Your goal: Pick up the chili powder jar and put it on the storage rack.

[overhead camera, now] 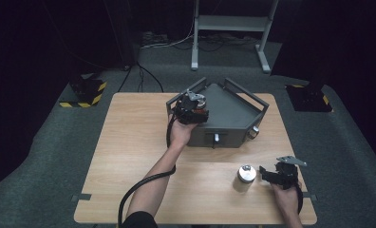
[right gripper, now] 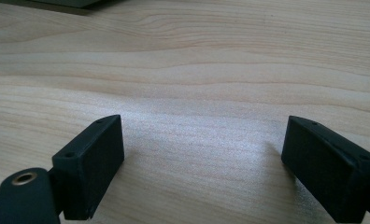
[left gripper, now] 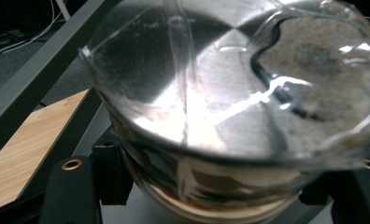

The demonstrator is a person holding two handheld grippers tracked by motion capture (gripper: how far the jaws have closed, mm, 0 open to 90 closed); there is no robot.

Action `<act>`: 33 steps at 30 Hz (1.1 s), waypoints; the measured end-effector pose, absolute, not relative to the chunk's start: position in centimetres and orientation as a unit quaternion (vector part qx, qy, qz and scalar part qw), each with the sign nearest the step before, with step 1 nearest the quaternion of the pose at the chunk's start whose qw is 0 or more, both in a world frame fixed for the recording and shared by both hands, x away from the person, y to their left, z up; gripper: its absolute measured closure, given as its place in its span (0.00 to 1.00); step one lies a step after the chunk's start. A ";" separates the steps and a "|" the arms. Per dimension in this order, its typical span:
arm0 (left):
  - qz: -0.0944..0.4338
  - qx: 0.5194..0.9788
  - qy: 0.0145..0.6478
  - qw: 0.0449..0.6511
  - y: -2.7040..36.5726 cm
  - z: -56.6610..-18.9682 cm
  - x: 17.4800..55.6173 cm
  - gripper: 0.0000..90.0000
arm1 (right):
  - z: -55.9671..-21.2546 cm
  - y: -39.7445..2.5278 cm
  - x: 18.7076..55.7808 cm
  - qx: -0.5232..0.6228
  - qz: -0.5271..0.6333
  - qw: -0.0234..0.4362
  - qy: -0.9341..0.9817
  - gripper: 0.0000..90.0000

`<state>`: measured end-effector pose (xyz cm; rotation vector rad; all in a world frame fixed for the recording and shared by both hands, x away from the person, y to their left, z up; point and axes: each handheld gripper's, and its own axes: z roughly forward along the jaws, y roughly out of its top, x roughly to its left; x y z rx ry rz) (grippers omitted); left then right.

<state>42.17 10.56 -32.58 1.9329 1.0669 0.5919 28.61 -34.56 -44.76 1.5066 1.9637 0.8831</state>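
I am working at the bench point(overhead camera: 129, 142), holding my left gripper point(overhead camera: 192, 110) over the grey tray point(overhead camera: 233, 111), jaws clamped on a shiny metal cylinder point(left gripper: 230, 102). My right gripper point(overhead camera: 271, 176) is resting with jaws apart just beside a second cylinder point(overhead camera: 245, 176).

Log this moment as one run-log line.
left gripper: shut on shiny metal cylinder, over grey metal tray | right gripper: open, on wooden table | second metal cylinder: standing beside right gripper

The left forearm reaches far forward, its gripper point(overhead camera: 192, 108) clamped with jaws closed on something held. The right gripper point(overhead camera: 270, 175) rests low near the person, jaws spread wide.
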 end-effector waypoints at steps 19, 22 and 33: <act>0.230 0.764 0.431 0.420 10.9 -33.2 42.1 0.04 | -44.7 -34.5 28.6 0.554 0.323 0.255 0.724 0.14; 0.229 0.761 0.434 0.424 11.4 -33.3 41.7 0.00 | -44.7 -34.5 28.6 0.553 0.323 0.255 0.725 0.14; 0.223 0.762 0.426 0.434 13.2 -33.3 40.1 0.00 | -44.7 -34.4 28.6 0.552 0.321 0.257 0.725 0.14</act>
